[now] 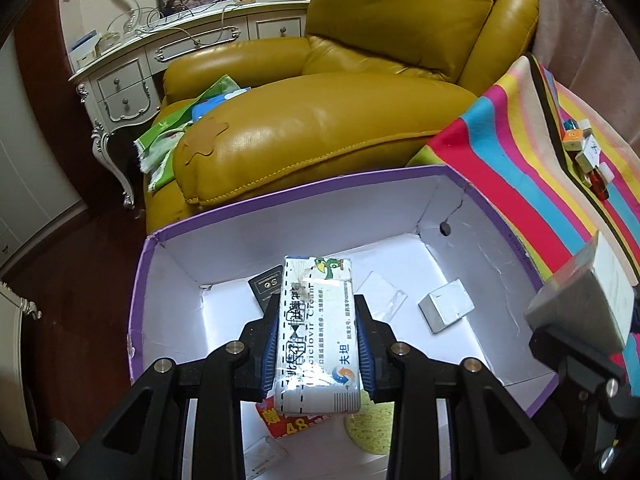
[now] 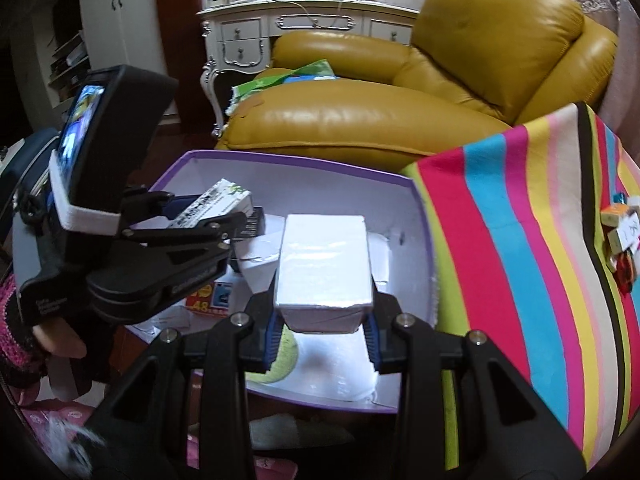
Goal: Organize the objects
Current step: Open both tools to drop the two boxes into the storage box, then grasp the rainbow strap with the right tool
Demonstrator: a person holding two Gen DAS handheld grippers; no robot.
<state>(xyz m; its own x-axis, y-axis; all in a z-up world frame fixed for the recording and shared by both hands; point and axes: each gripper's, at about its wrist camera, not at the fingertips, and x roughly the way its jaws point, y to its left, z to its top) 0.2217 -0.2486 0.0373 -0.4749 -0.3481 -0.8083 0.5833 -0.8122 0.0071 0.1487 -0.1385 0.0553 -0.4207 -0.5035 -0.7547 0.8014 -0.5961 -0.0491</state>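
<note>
My left gripper (image 1: pixel 318 316) is shut on a white cream carton (image 1: pixel 316 336) with blue Chinese print, held above the open purple storage box (image 1: pixel 280 200) with a white inside. My right gripper (image 2: pixel 324 316) is shut on a plain white box (image 2: pixel 324 260), also held over the purple box (image 2: pixel 300 158). The right gripper and its white box show at the right edge of the left wrist view (image 1: pixel 580 300). The left gripper and its carton (image 2: pixel 216 202) show at the left of the right wrist view. Inside the purple box lie a small white box (image 1: pixel 446 306), a black card (image 1: pixel 266 286) and a red printed packet (image 1: pixel 286 420).
A mustard leather armchair (image 1: pixel 340 112) stands just behind the box, with green and blue bags (image 1: pixel 192 112) on its arm side. A striped cloth-covered surface (image 2: pixel 540 240) is at the right, with small blocks (image 1: pixel 580 144) on it. A white dresser (image 2: pixel 280 24) stands at the back.
</note>
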